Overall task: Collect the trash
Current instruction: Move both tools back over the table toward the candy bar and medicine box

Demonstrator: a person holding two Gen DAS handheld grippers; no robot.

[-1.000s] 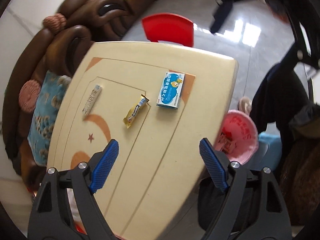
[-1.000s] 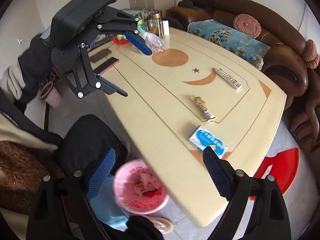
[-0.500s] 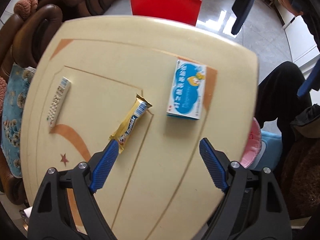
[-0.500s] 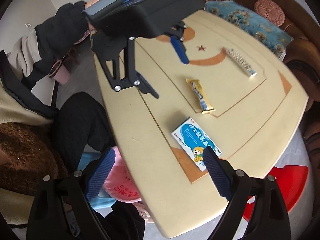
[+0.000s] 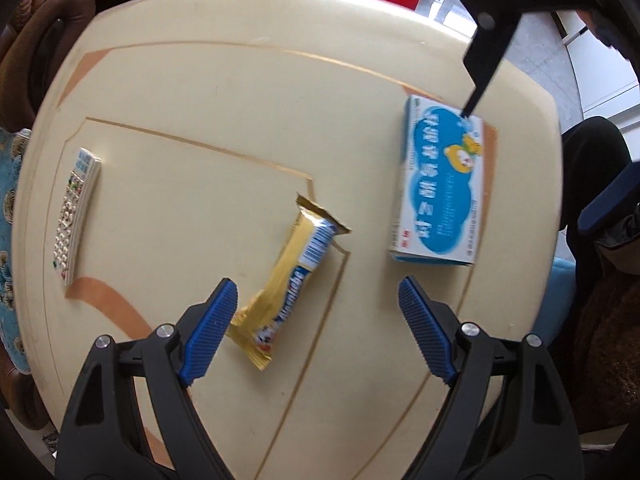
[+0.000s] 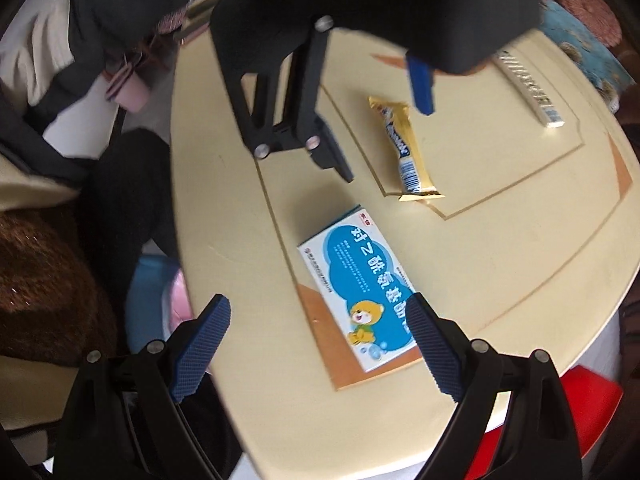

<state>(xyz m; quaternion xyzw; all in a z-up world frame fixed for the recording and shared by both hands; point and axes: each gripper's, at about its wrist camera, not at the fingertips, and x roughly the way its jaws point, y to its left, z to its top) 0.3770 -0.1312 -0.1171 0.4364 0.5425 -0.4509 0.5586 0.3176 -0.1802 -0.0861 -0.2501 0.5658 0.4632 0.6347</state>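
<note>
On the cream counter two pieces of trash lie apart: a gold wrapper near the middle and a blue-and-white box near the edge on the person's side. Each of the tongs seems aimed at one of them, which would explain the split.

Left tongs hang wide open and empty, low over the wrapper; the left pad is just beside the wrapper's lower end, while the right pad sits well clear of it. The wrapper lies slanted across the gap, not centred, so I judge the tongs need to shift toward it and perhaps turn before closing across its narrow width.

Right tongs are also wide open and hold nothing. The box lies flat with its bear end running under the right pad, most of it between the fingers. Whether that pad touches the box I cannot tell. A flat box gives little to pinch, so gripping its long edges looks the likely choice.

A remote lies near the far side, well apart from both; it does not look like trash. A pink bin shows below the counter's edge beside the right tongs, partly hidden, probably where both things go. A red stool stands by the counter's end. The two tongs work close together, and the left one's body blocks much of the right view, so crowding is the main risk.
</note>
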